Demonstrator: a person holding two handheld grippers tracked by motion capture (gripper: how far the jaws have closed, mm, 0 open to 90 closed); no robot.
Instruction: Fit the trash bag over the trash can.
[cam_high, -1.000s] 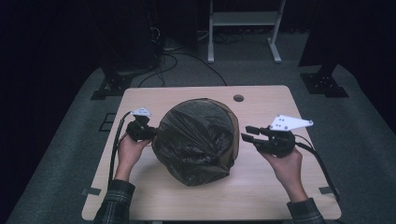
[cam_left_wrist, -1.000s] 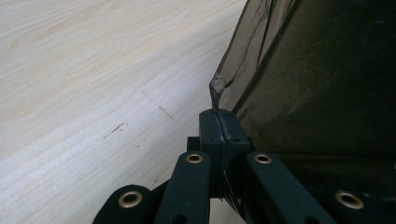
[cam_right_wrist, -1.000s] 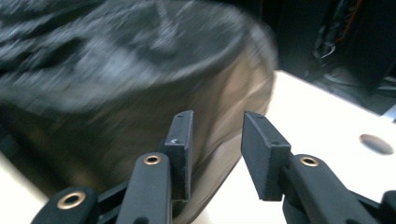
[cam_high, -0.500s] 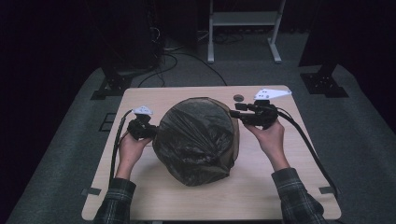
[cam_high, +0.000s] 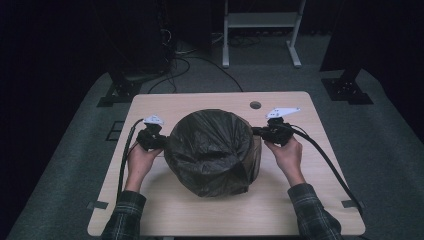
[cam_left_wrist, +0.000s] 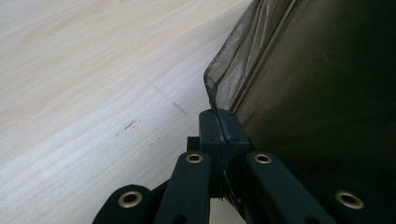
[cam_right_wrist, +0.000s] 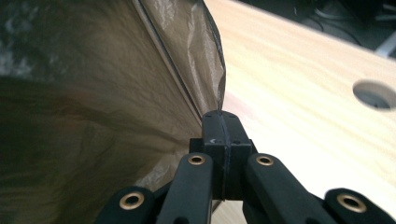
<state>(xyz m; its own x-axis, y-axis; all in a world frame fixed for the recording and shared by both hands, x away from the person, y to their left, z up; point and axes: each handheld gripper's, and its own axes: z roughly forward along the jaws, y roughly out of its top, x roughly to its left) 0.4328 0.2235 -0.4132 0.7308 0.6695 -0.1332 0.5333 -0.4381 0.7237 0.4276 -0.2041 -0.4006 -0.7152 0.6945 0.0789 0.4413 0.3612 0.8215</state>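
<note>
1. Biggest worry is the film tearing; the left gripper (cam_high: 159, 142) and the right gripper (cam_high: 258, 133) are each clamped tight on just a thin pinch of the dark, see-through plastic bin bag (cam_high: 212, 150), and if the two hands pull apart or up unevenly, that stretched bit could rip or slide out of the jaws.
2. The right gripper's jaws have only just been closing, with the bag's edge (cam_right_wrist: 212, 65) caught between them; looks like a narrow bite near the fold, so I'd guess it's the one more likely to slip first.
3. On the left, the pinched bag edge (cam_left_wrist: 211, 91) runs straight into the closed jaws; seems a firmer hold, but it's still a single crease of film.
4. If one side lets go, the bag probably flops over toward the other hand and has to be re-grabbed.
5. The bag itself: a big rounded, puffed-up dome, brownish-black, crinkled and glossy; can't tell what's underneath it.
6. It sits in the middle of the light wooden desk (cam_high: 310, 200), a bit closer to the near edge, with a gripper touching each side; a round cable hole (cam_high: 255, 105) is near the far edge.
</note>
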